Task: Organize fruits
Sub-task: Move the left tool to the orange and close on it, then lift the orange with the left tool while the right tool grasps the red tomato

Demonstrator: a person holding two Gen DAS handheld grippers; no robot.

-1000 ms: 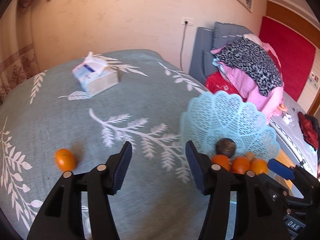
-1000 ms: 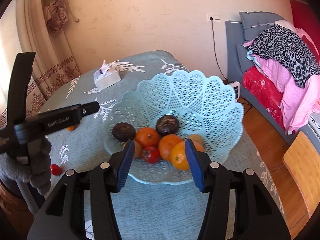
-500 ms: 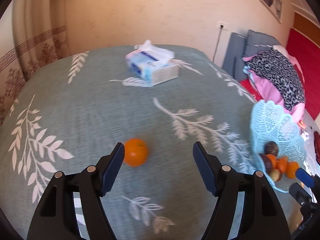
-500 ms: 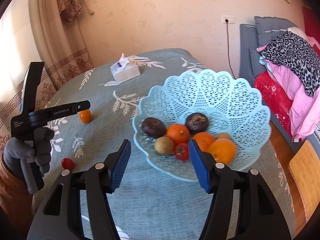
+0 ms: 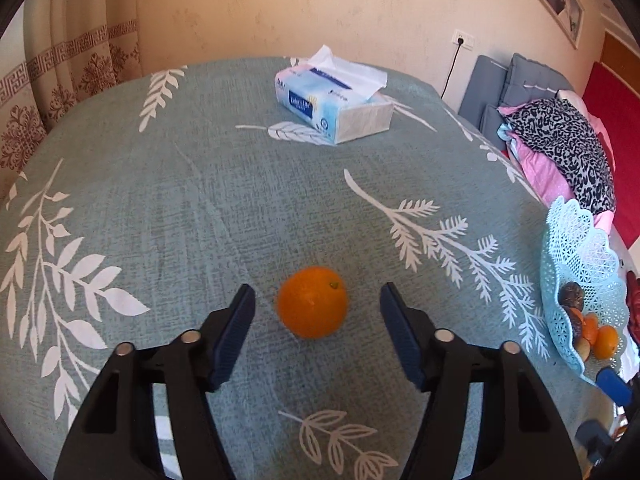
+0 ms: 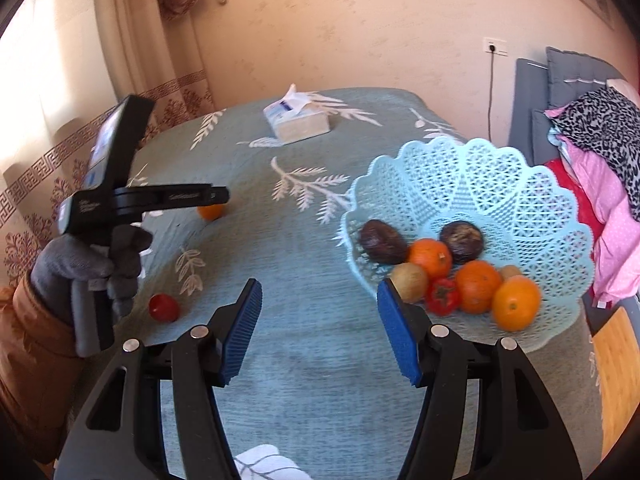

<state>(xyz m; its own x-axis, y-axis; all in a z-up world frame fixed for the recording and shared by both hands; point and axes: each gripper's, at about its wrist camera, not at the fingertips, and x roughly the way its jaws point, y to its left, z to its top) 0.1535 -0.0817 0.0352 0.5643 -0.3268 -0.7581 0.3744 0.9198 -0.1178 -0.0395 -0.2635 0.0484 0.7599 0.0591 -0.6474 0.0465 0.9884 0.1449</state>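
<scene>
Working through the pick-up-the-strays step on the desk (image 5: 200, 200), draped in a teal leaf-print cloth. Over at its right side: lacy blue basket (image 6: 500, 184), already loaded with oranges, kiwis, a tomato and two dark fruits. Tissue box (image 5: 332, 108) at the far side, not part of this.

Left gripper (image 5: 317, 291) angled down at the cloth, fingers spread but just been closing in. Right gripper (image 6: 318, 288) hanging just in front of the basket, fingers spread too, just been opening, nothing between them but cloth.

Loose orange (image 5: 312, 302) sitting on the cloth right between the left fingers, gap on both sides, no contact yet. Small red tomato (image 6: 164, 308) well apart from the basket, waiting its turn.

Next up, probably: sink a touch lower, squeeze at the orange's widest part, lift, carry across to the basket. Round and smooth, so likely to roll away if pinched off-centre.
</scene>
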